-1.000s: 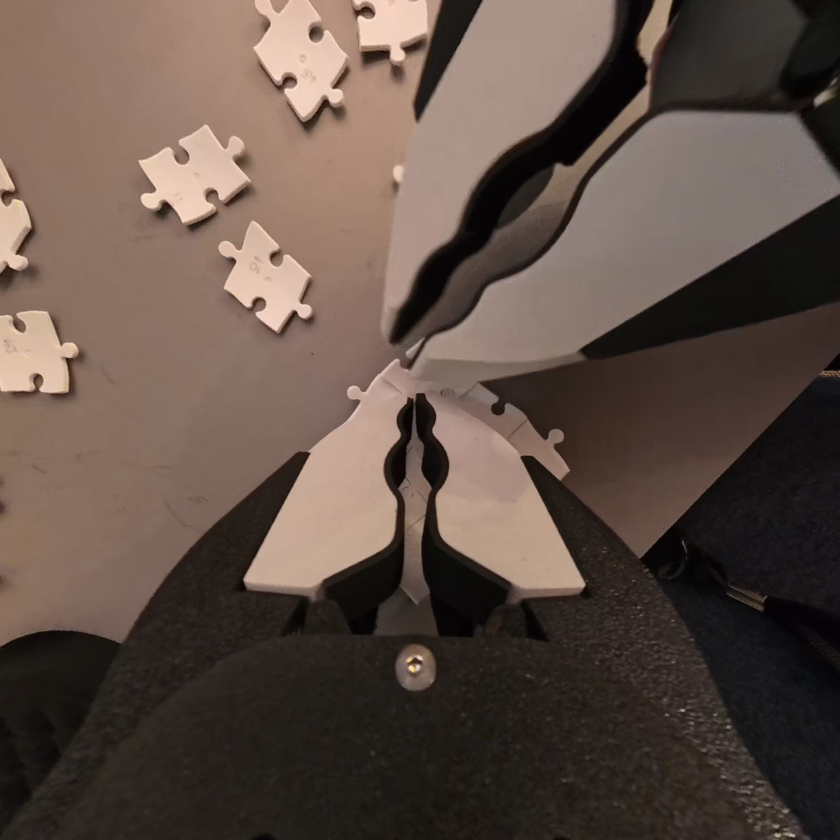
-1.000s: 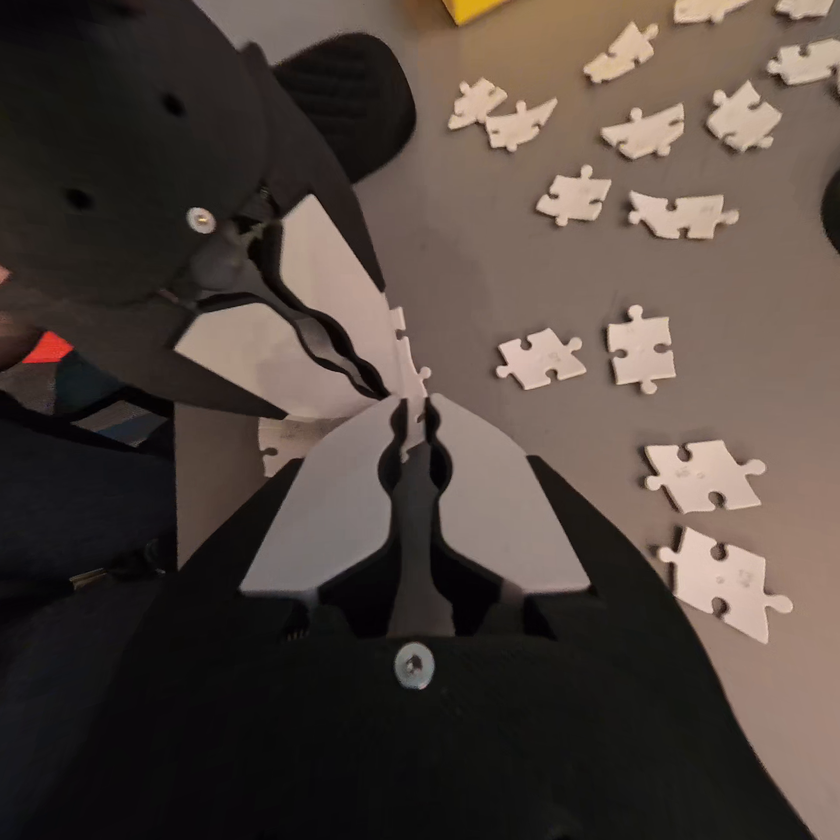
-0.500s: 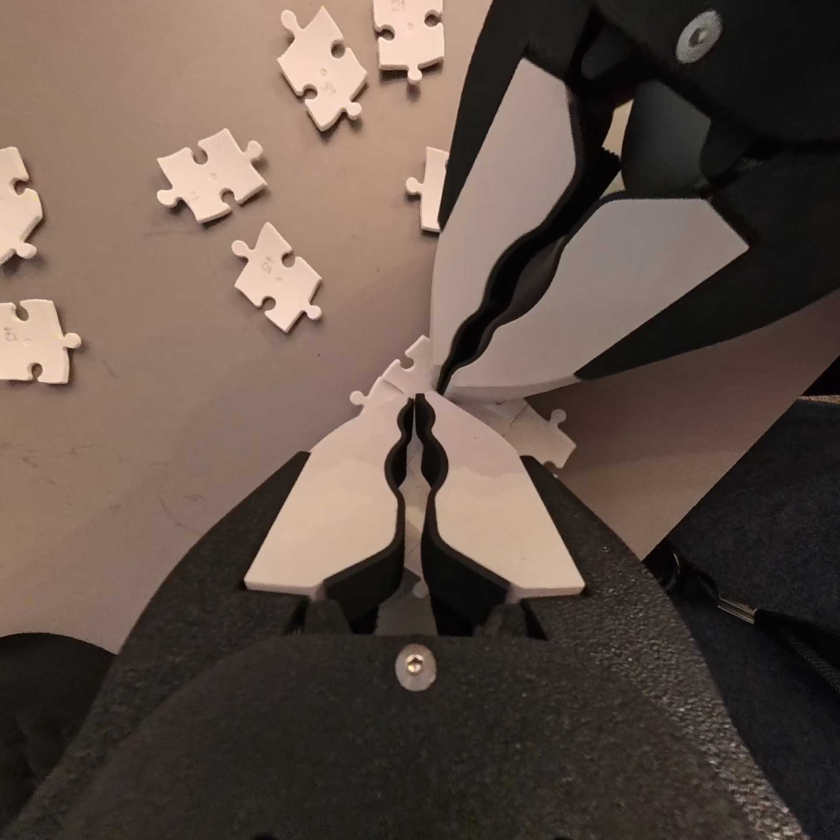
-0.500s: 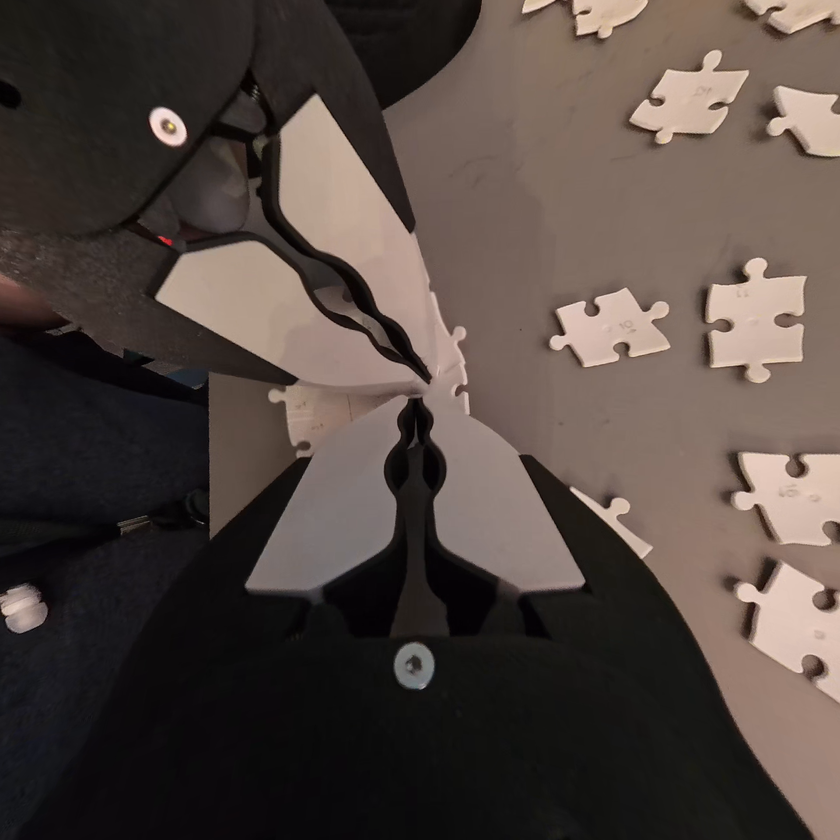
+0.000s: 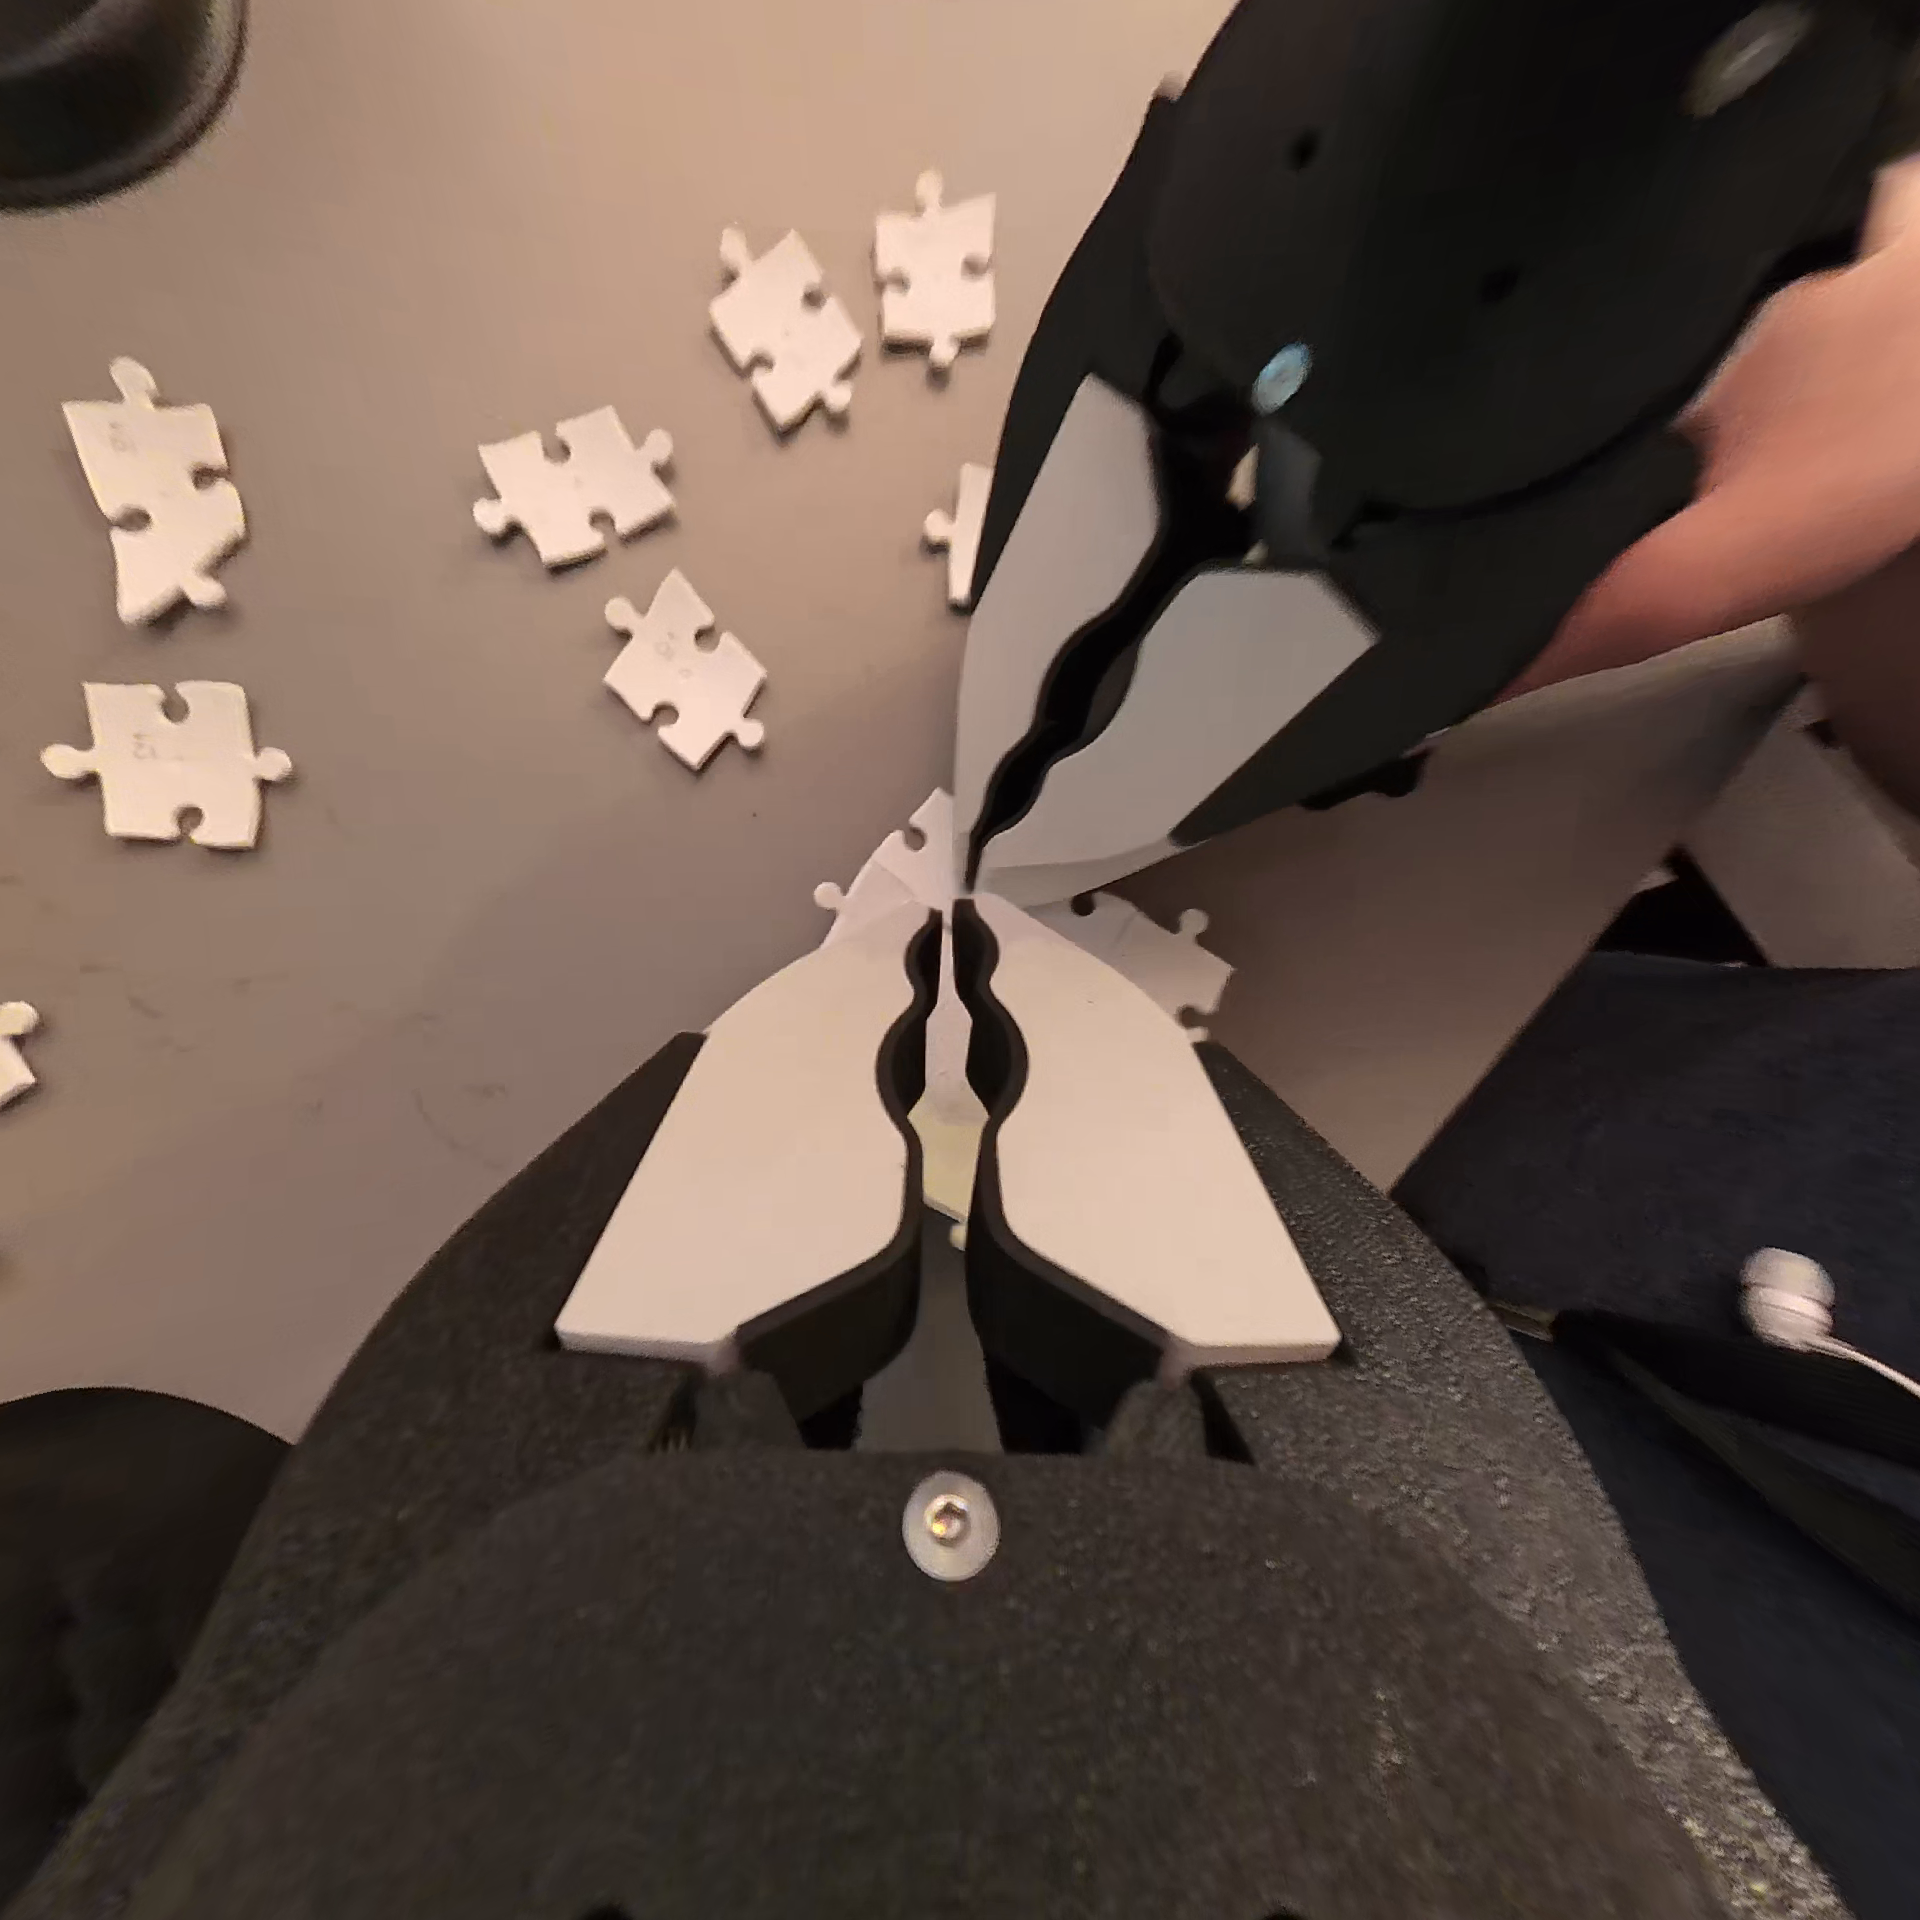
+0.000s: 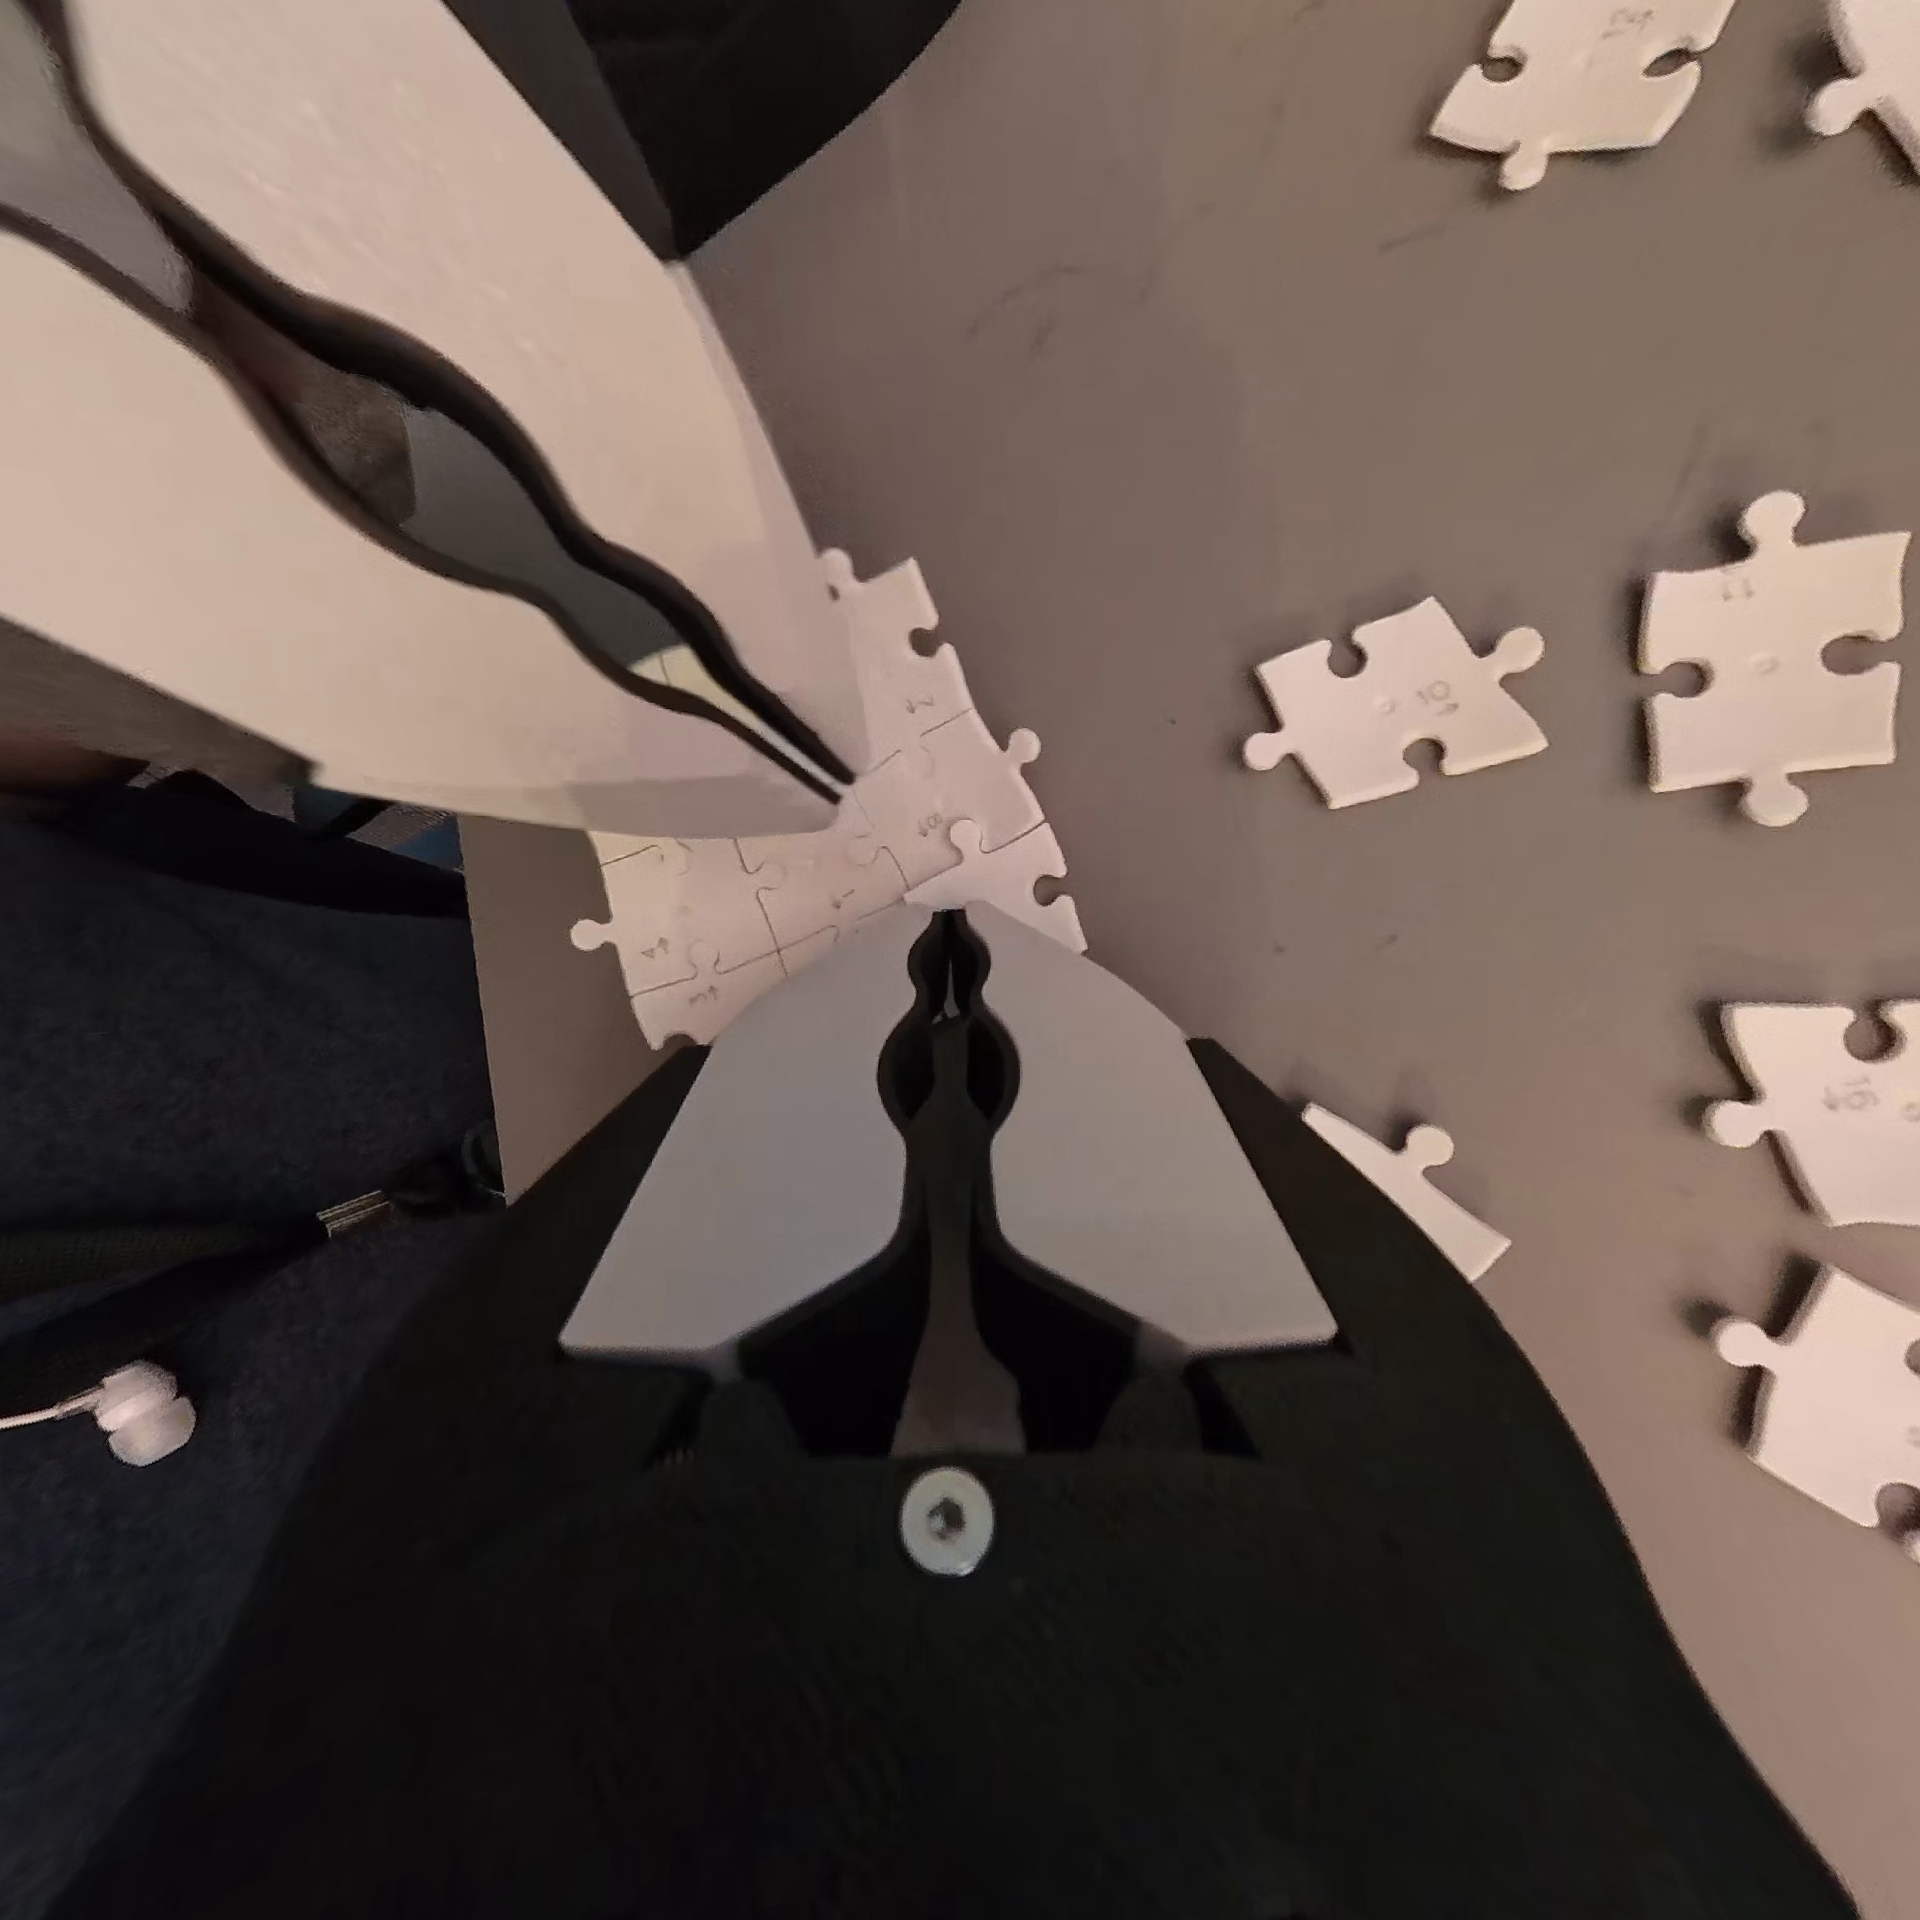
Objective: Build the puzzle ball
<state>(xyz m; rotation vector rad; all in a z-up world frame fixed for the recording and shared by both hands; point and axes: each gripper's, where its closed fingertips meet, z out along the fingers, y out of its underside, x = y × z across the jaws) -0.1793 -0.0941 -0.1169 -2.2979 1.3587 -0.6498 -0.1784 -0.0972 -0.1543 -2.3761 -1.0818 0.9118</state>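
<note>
A joined section of white puzzle pieces point(image 6: 914, 831) hangs over the near edge of the grey table point(image 6: 1247, 364); it also shows in the left wrist view point(image 5: 1143, 956). My left gripper point(image 5: 948, 914) is shut on it, with white piece showing between its fingers. In the right wrist view it point(image 6: 840, 795) comes in from the upper left. My right gripper point(image 6: 948, 923) is shut on the section's edge. In the left wrist view it point(image 5: 968, 883) comes down from the upper right. The two tips almost touch.
Loose white pieces point(image 5: 686, 670) point(image 5: 577, 499) point(image 6: 1397, 717) point(image 6: 1777, 665) lie scattered on the table beyond the grippers. A hand point(image 5: 1818, 468) holds the right gripper. Dark blue fabric point(image 5: 1662, 1091) with a white cord end point(image 5: 1787, 1288) lies below the table edge. The tips of both grippers are at nearly the same place.
Both grippers have stayed shut and tip to tip. The right gripper has swung round and dropped closer, so the section's flat joined face now shows in its view.
</note>
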